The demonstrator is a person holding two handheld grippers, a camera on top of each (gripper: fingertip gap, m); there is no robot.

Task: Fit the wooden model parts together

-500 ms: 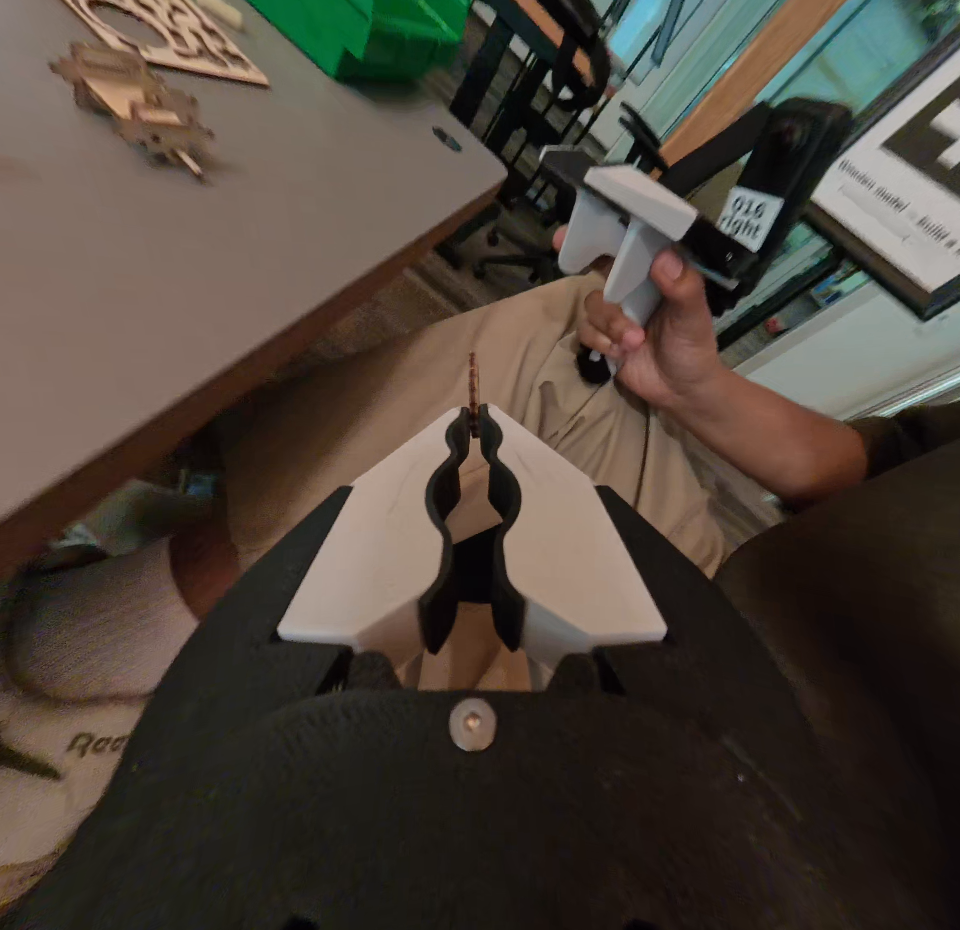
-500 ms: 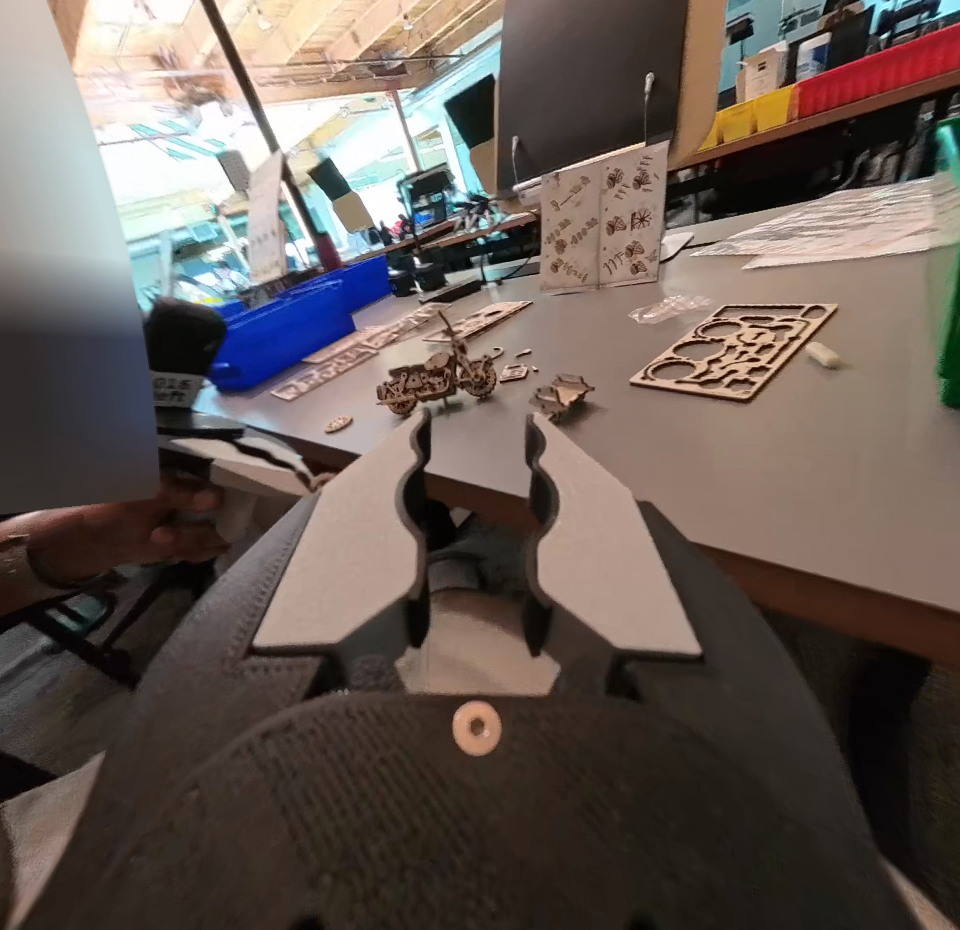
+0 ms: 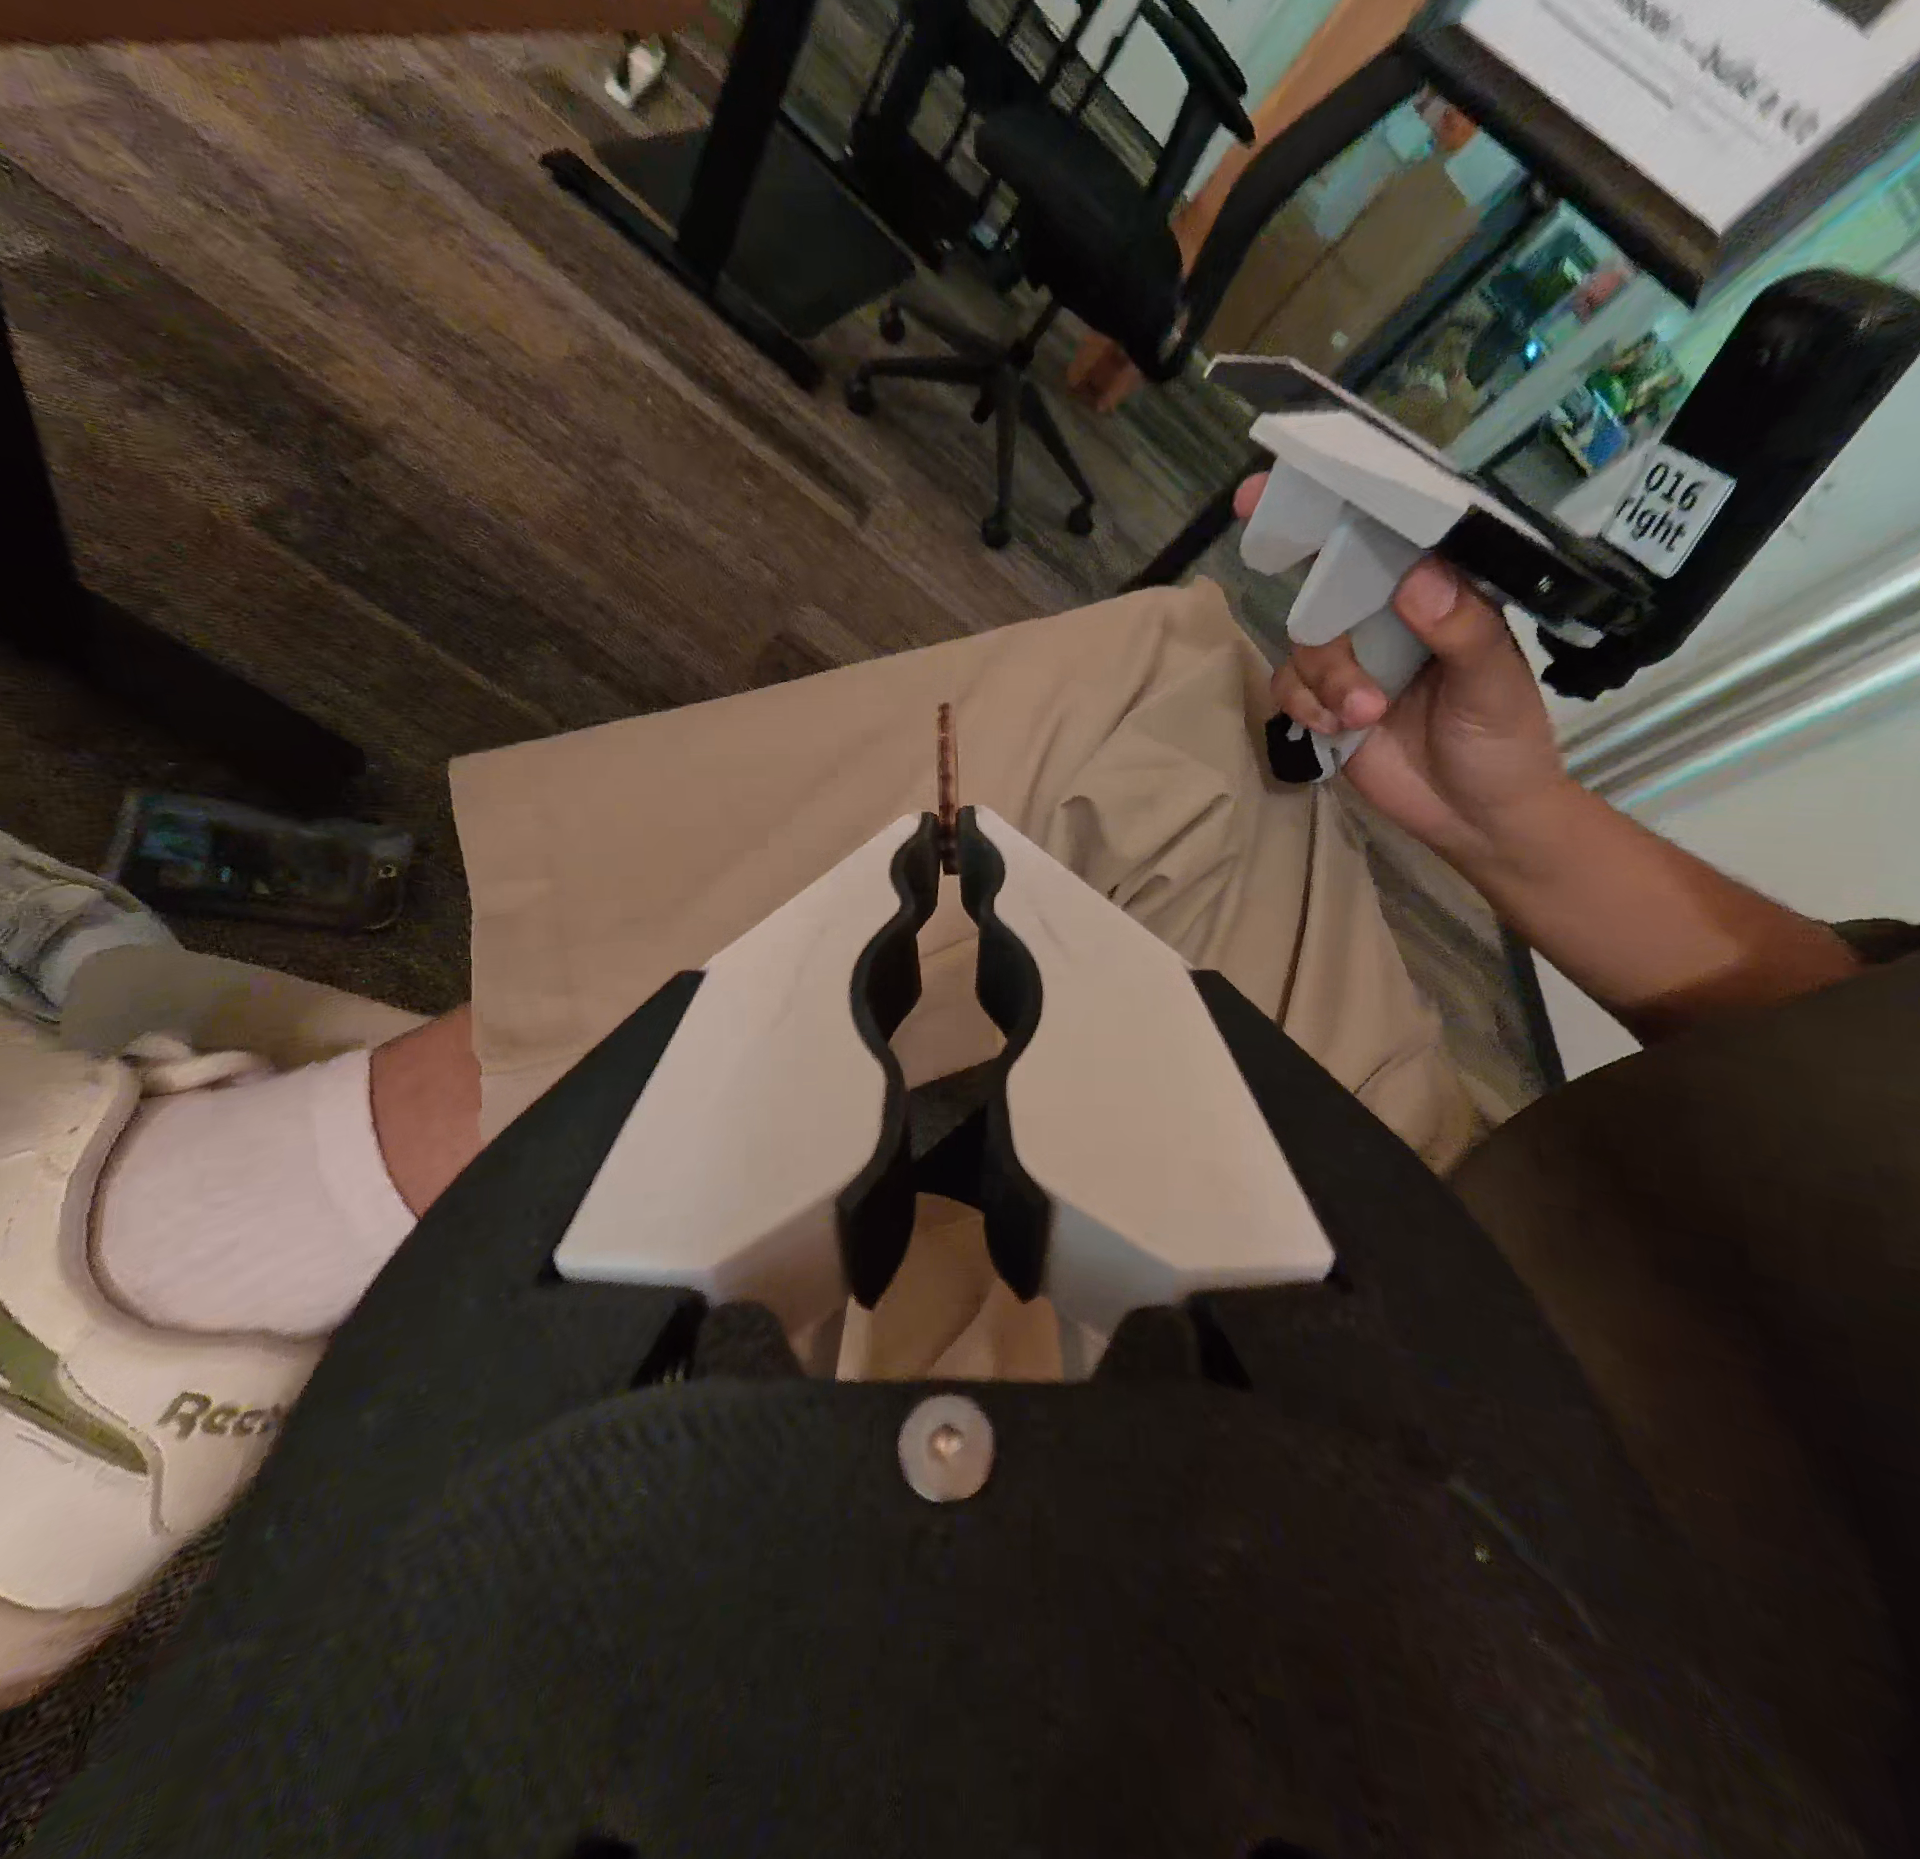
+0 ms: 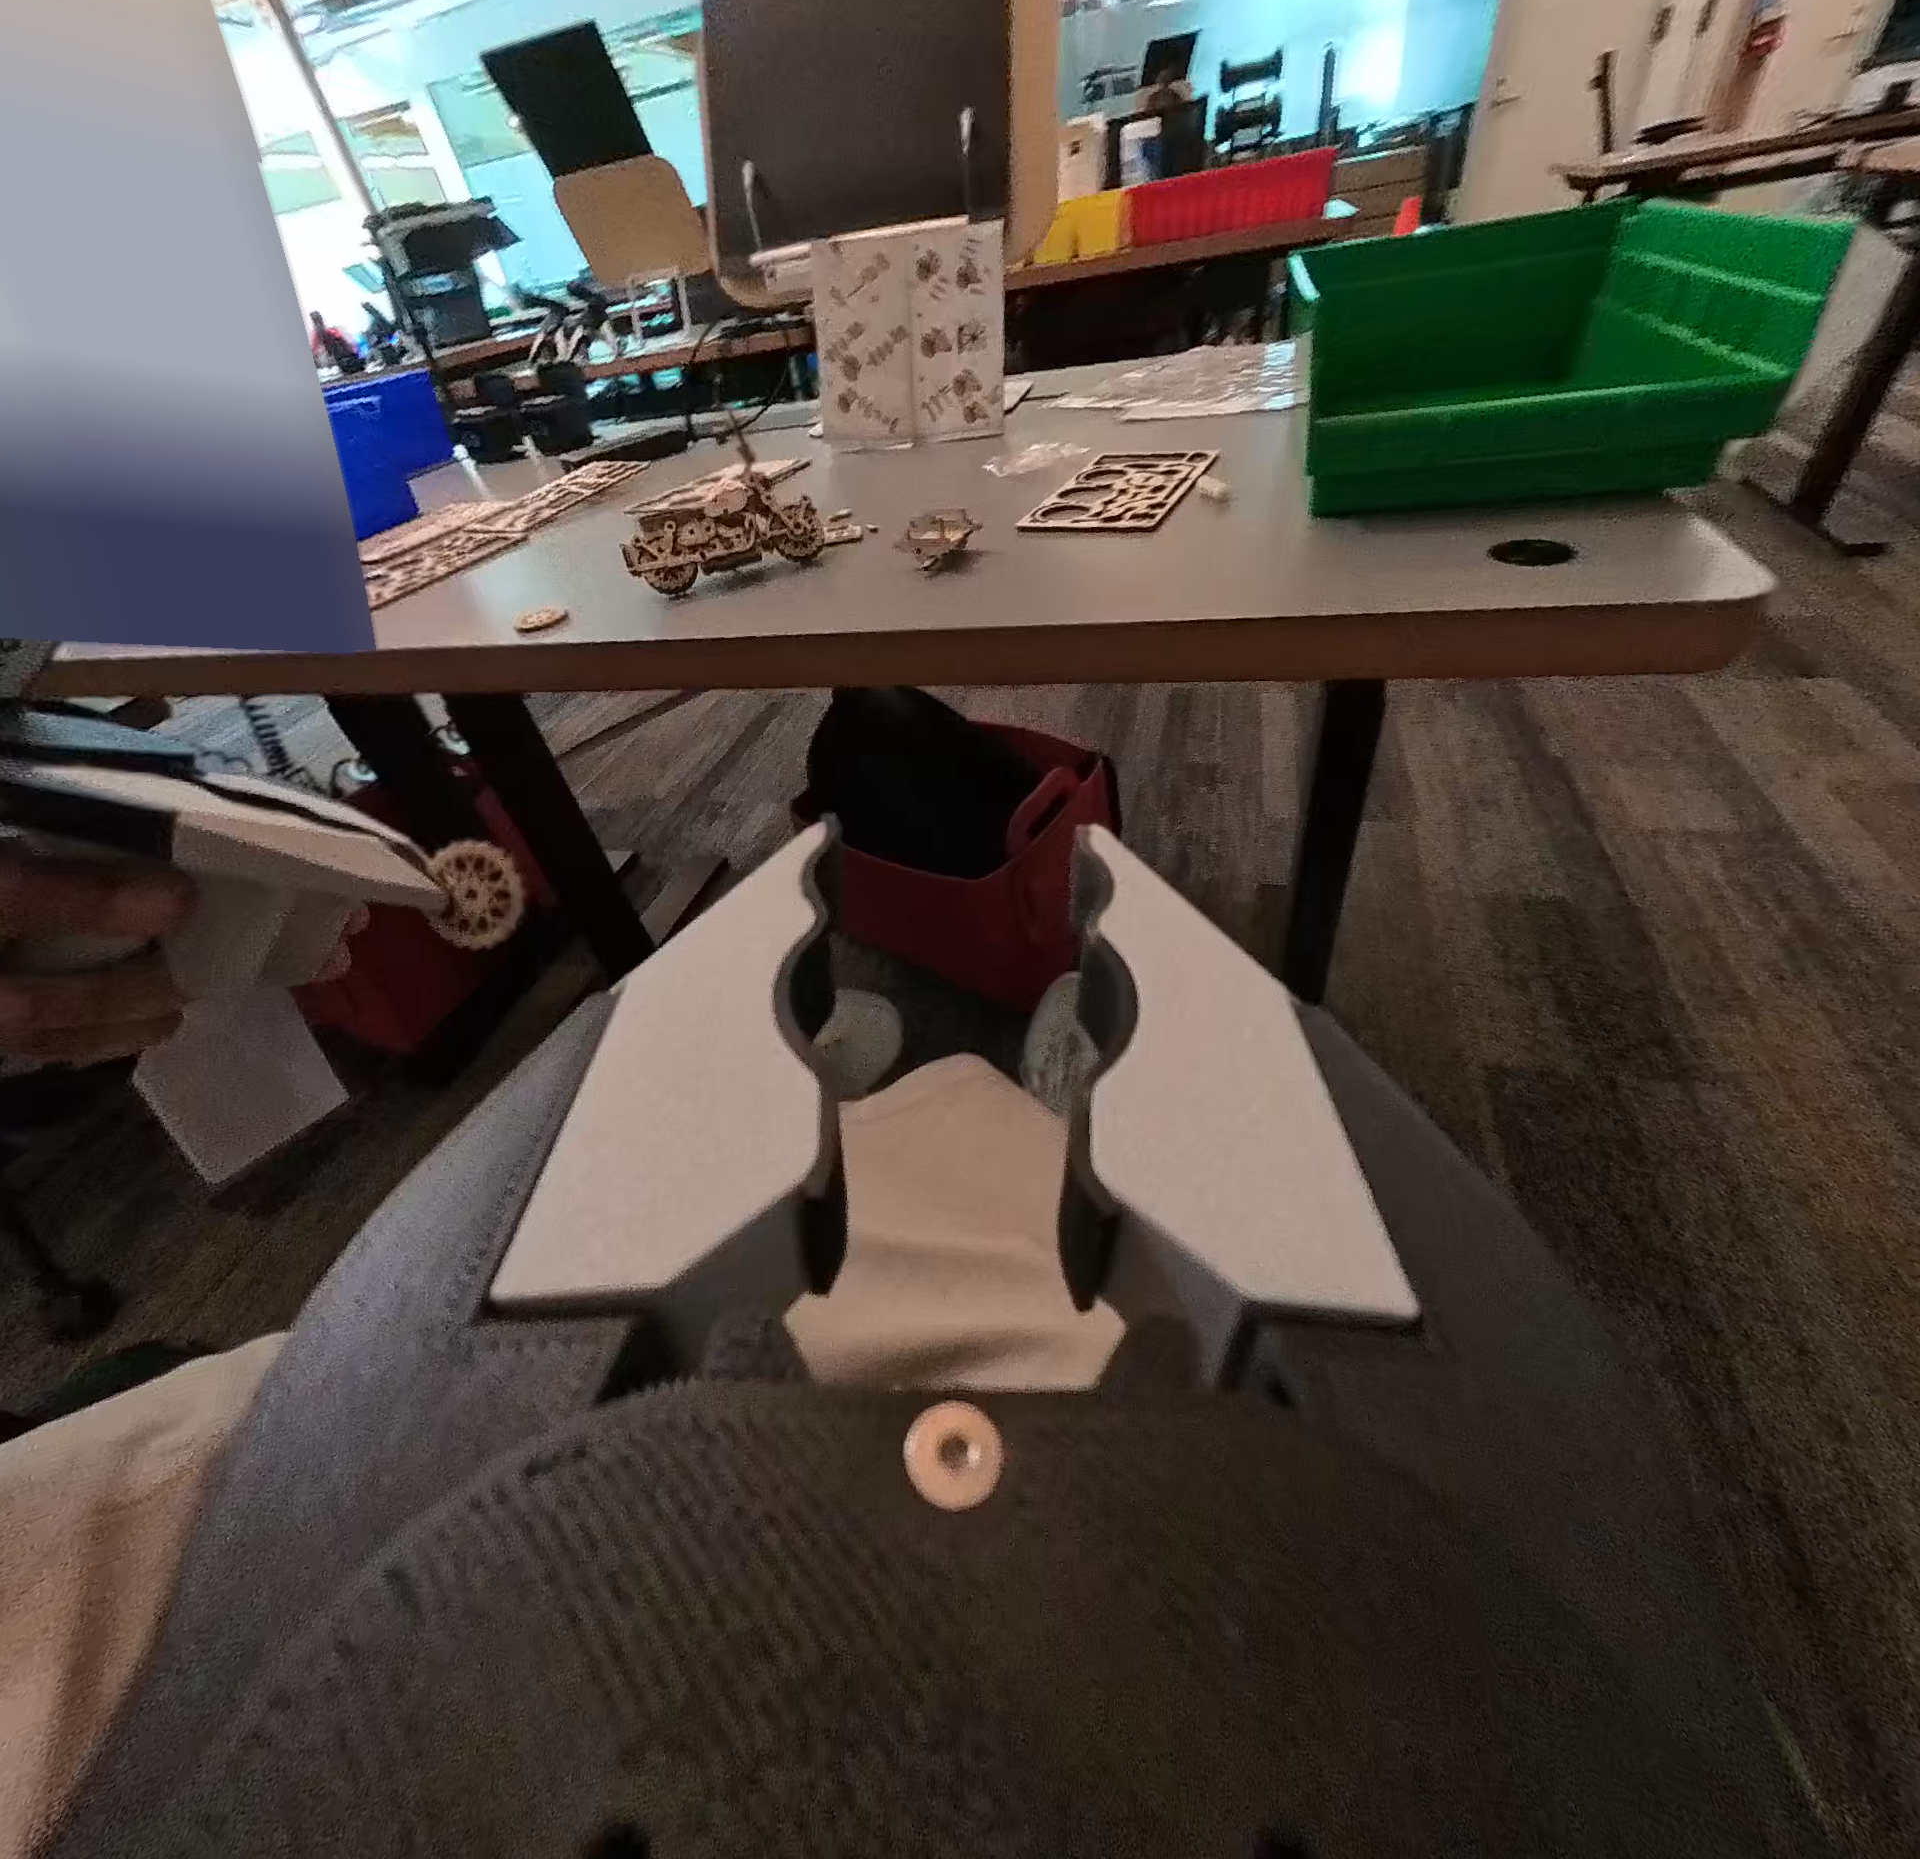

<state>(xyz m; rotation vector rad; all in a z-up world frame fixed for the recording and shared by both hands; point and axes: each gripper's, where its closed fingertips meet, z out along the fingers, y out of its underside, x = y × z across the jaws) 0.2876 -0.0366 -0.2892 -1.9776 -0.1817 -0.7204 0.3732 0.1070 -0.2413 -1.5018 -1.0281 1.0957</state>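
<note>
My left gripper (image 3: 943,820) is shut on a thin wooden gear wheel (image 3: 944,760), seen edge-on above the person's lap. In the right wrist view the same left gripper (image 4: 431,879) holds the wheel (image 4: 478,893) face-on, below the table edge at the left. My right gripper (image 4: 951,853) is open and empty, below table height and back from the table; it also shows in the left wrist view (image 3: 1262,381). On the grey table (image 4: 1247,604) stand a wooden motorcycle model (image 4: 717,540), a small wooden sub-assembly (image 4: 940,540) and a punched-out part sheet (image 4: 1122,492).
A green bin (image 4: 1538,386) stands at the table's right end. More part sheets (image 4: 488,531) and a small wooden disc (image 4: 540,620) lie at the left, an instruction sheet (image 4: 909,339) stands behind. A red bag (image 4: 956,905) sits under the table. Office chairs (image 3: 1039,199) stand beyond.
Both grippers have dropped below the table and pulled back from it. The left still grips the wheel; the right has opened a little wider.
</note>
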